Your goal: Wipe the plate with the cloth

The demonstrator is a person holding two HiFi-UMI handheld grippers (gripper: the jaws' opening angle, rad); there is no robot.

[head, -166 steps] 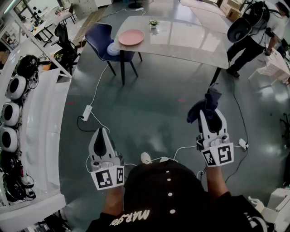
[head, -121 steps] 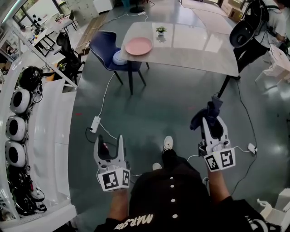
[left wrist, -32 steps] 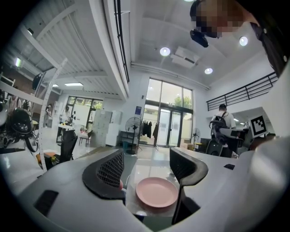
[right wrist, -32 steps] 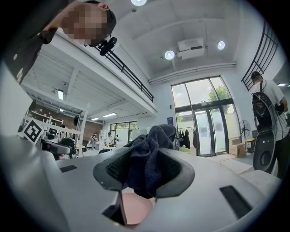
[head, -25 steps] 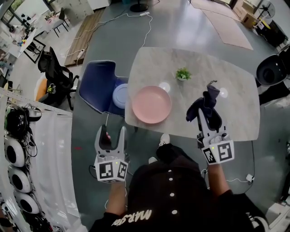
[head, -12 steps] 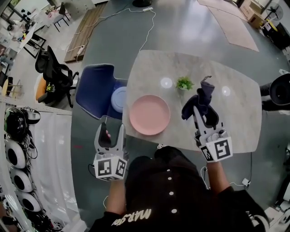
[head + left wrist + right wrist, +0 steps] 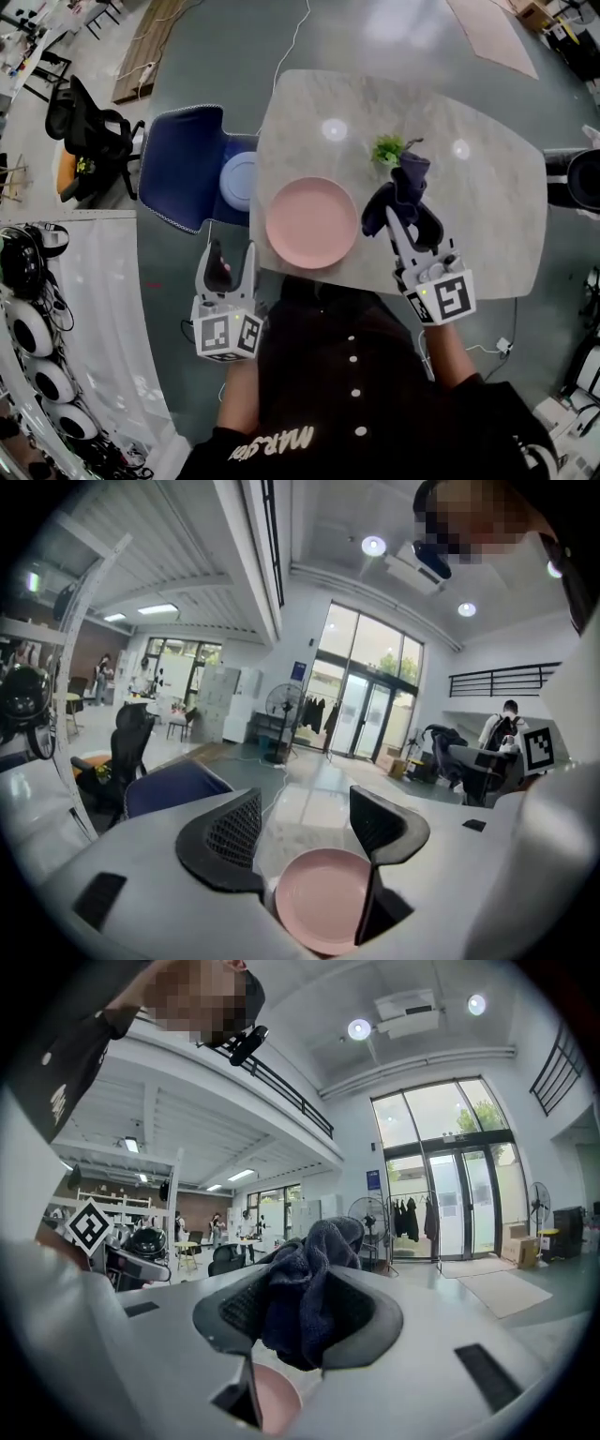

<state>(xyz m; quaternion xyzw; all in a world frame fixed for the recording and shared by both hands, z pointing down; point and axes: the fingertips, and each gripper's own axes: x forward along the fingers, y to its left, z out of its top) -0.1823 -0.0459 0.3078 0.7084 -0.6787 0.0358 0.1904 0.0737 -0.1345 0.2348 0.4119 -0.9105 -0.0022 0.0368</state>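
Right gripper (image 7: 410, 223), clamping the cloth (image 7: 397, 190), points forward just right of the plate (image 7: 311, 222). Left gripper (image 7: 231, 255), jaws apart and empty, hangs near-left of the plate. The cloth hides the right jaw tips.

Marbled table in a large workshop hall

The pale table (image 7: 487, 187) carries a small green plant (image 7: 387, 148) towards its far side. A blue chair (image 7: 173, 169) stands against the table's left edge with a pale blue round object (image 7: 236, 180) on its seat. A black office chair (image 7: 89, 127) stands further left, a white cable (image 7: 295, 33) trails over the grey floor, and round white devices (image 7: 28, 328) line a shelf.
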